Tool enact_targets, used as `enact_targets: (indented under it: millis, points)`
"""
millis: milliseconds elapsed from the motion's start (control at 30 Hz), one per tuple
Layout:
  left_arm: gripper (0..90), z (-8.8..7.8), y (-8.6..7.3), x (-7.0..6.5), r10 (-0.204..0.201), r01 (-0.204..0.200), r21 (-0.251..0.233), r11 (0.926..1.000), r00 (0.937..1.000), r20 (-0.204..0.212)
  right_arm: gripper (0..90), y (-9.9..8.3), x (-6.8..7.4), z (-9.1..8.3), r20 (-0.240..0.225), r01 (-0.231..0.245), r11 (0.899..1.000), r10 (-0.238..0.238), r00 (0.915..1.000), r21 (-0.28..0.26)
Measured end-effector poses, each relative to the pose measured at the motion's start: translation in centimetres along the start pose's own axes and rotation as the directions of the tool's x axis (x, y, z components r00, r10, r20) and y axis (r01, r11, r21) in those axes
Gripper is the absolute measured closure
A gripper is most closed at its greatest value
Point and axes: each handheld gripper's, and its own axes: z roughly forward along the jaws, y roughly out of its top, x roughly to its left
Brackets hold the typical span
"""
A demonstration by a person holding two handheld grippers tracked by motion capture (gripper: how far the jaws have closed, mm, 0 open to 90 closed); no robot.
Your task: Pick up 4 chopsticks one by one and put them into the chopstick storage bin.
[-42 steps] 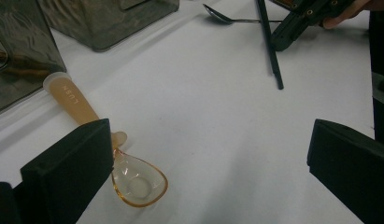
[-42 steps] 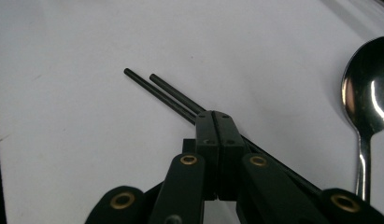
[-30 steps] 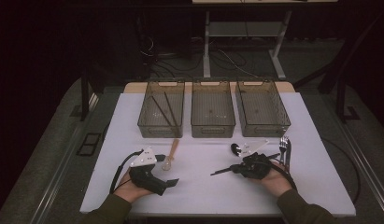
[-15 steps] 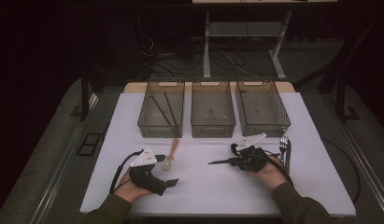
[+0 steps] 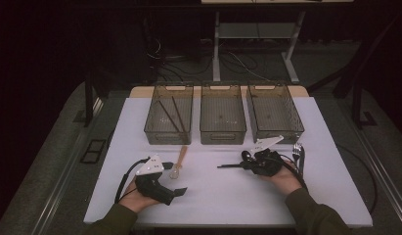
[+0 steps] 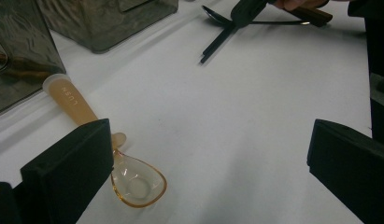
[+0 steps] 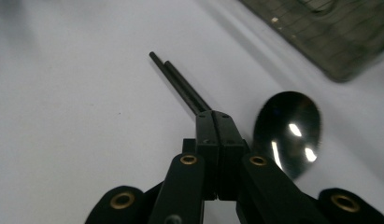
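A pair of black chopsticks (image 5: 229,167) (image 7: 180,84) sticks out to the left from my right gripper (image 5: 243,165) (image 7: 219,121), whose jaws are shut on them just above the white table (image 5: 213,196). A black spoon (image 7: 288,130) (image 6: 213,14) lies right beside that gripper. My left gripper (image 5: 172,178) (image 6: 208,140) rests at the front left with its jaws wide open and nothing between them. A clear amber spoon (image 5: 178,164) (image 6: 133,182) lies on the table next to its left jaw.
Three clear bins stand in a row at the back: the left bin (image 5: 167,139) holds dark chopsticks, then the middle bin (image 5: 223,139) and the right bin (image 5: 277,137). Metal forks (image 5: 297,149) lie right of my right hand.
My right gripper has shifted a little away from the person, toward the bins, with the chopsticks in it. The left gripper has stayed put.
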Motion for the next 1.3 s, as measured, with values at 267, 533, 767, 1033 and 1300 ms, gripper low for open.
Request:
enact_targets:
  millis: [267, 533, 767, 1033, 1300]
  points:
    - [0.0, 0.0, 0.0, 0.0, 0.000, 0.000, 0.000, 1.0000, 1.0000, 0.000, 89.5, -1.9, -3.3, -4.2, 0.135, -0.056, 0.998, 0.057, 0.9893, -0.008]
    - [0.0, 0.1, 0.0, 0.0, 0.001, -0.001, 0.005, 1.0000, 1.0000, 0.000, 89.5, -5.0, -7.0, -7.1, 0.231, -0.170, 0.985, 0.170, 0.9578, -0.021]
    - [0.0, 0.1, 0.0, 0.0, 0.001, -0.001, 0.007, 1.0000, 1.0000, 0.000, 89.5, -6.0, -8.1, -6.5, 0.253, -0.211, 0.977, 0.198, 0.9470, 0.023]
    - [0.0, 0.1, 0.0, 0.0, 0.001, -0.001, 0.010, 0.9999, 1.0000, 0.003, 89.5, -6.1, -8.2, -5.7, 0.260, -0.207, 0.976, 0.183, 0.9482, 0.067]
    - [0.0, 0.1, 0.0, 0.0, 0.001, -0.001, 0.011, 0.9999, 1.0000, 0.002, 89.5, -6.1, -8.0, -5.7, 0.249, -0.203, 0.976, 0.178, 0.9522, 0.081]
